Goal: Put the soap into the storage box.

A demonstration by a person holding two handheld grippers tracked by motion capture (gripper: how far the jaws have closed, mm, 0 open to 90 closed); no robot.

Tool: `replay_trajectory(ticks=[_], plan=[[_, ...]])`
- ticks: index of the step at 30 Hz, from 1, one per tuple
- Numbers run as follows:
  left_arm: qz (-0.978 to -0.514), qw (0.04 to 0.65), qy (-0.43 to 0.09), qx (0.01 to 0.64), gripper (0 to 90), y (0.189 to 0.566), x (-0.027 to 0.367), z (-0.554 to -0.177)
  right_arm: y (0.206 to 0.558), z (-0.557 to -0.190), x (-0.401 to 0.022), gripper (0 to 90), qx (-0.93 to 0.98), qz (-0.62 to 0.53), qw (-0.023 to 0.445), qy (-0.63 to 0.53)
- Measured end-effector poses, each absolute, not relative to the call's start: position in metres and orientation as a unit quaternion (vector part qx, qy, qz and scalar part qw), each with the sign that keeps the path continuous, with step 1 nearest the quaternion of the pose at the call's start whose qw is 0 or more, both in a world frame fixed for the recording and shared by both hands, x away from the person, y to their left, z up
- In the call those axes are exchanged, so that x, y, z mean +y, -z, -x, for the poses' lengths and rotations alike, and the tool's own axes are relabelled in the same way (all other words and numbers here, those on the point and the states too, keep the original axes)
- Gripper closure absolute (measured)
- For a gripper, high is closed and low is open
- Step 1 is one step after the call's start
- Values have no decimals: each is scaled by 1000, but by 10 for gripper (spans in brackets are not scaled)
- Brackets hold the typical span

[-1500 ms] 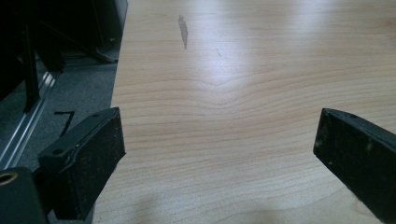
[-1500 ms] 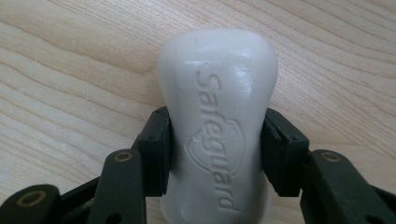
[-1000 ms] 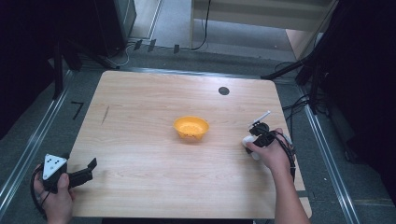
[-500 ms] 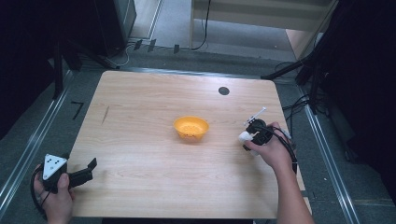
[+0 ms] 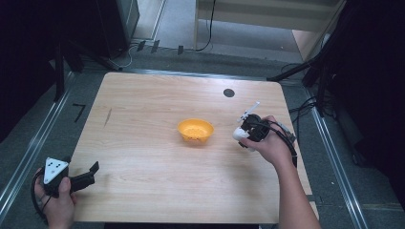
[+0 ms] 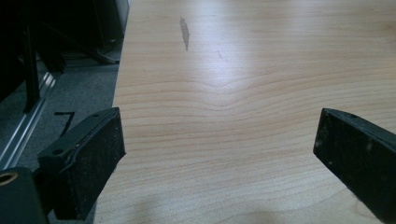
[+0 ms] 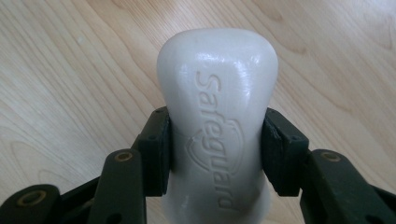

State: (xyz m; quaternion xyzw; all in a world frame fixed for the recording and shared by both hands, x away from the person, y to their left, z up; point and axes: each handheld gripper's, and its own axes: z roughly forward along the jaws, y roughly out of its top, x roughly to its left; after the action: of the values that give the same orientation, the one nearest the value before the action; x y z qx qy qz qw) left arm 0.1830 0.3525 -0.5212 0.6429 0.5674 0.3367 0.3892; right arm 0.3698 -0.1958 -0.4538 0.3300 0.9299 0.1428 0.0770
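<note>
Right tool [image 7: 217,154] clamps smooth, waisted white soap bar [image 7: 217,93]; left tool [image 6: 219,158] gapes over grained wood.

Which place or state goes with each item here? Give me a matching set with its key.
Things:
1. white bar of soap
2. round orange plastic bowl
3. left gripper
4. small black round mark

Places or states:
A. jaws wide apart over bare wood
B. table's middle
C. clamped between the right gripper's jaws
D. near the table's far edge

Pairs: 1-C, 2-B, 3-A, 4-D
</note>
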Motion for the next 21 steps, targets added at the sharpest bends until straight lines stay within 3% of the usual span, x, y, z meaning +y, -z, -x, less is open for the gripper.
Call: replay_trajectory(ticks=[21], plan=[[-641, 390, -337, 569, 22, 521, 353, -183, 435, -384, -149, 510, 957, -234, 94, -145]])
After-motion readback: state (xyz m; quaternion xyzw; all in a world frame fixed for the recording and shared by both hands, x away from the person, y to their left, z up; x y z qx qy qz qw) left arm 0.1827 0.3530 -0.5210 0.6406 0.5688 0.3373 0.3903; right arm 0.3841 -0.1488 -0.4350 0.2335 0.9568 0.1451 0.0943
